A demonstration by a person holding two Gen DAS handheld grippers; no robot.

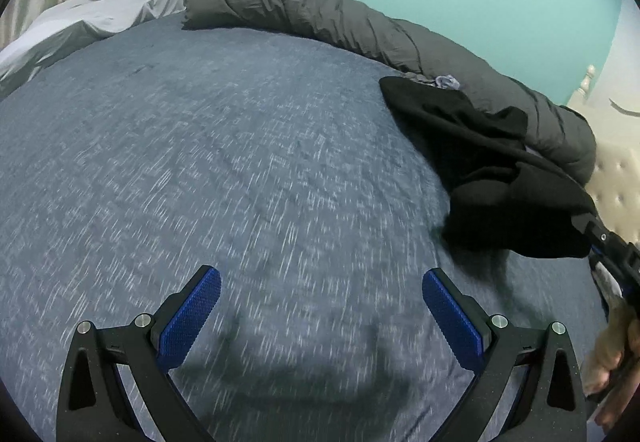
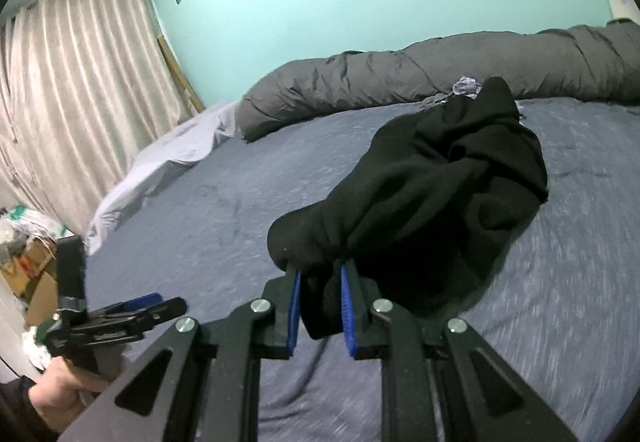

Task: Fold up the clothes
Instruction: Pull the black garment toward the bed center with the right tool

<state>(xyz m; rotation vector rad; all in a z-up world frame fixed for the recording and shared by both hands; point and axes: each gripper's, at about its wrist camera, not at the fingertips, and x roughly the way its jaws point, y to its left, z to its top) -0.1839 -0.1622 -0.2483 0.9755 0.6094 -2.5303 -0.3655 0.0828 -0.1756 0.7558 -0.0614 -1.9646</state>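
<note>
Left wrist view: the left gripper (image 1: 320, 306) is hovering with its blue-padded jaws spread wide and holding nothing, above the blue-grey heathered bedsheet (image 1: 200, 161). A crumpled black fleece garment (image 1: 492, 169) is lying bunched on that sheet, to the gripper's right and just in front of the rolled grey duvet (image 1: 320, 13), its near end being pinched by the right gripper (image 1: 600, 242).

Right wrist view: the right gripper (image 2: 320, 306) is clamping a thick wad of the black fleece garment (image 2: 440, 181) between narrowed blue pads, the rest trailing back across the bedsheet (image 2: 200, 201) toward the duvet (image 2: 400, 81). The cloth is looking rumpled and shapeless, with no flat panel or crease showing, so the folding is appearing largely still ahead: spreading it flat, then folding.
</note>
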